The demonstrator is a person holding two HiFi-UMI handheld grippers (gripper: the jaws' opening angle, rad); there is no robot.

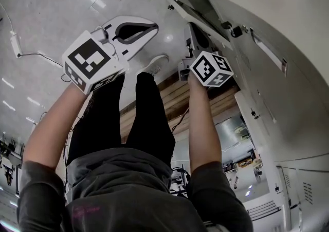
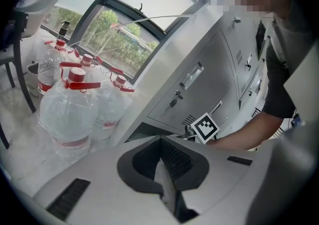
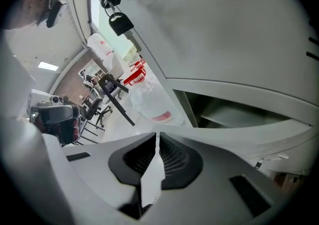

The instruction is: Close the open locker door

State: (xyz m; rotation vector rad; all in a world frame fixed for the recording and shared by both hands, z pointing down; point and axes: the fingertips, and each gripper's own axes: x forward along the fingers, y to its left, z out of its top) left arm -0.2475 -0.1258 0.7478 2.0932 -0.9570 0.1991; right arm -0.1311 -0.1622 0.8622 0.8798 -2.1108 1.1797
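The white two-jaw right gripper, jaws pressed together on nothing, sits just beside the open grey metal locker door. The matching left gripper, likewise closed and empty, hangs apart from it.

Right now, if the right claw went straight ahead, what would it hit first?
Probably the clear water bottle. The right claw, shut, points just left of the open compartment, though depth is unclear.
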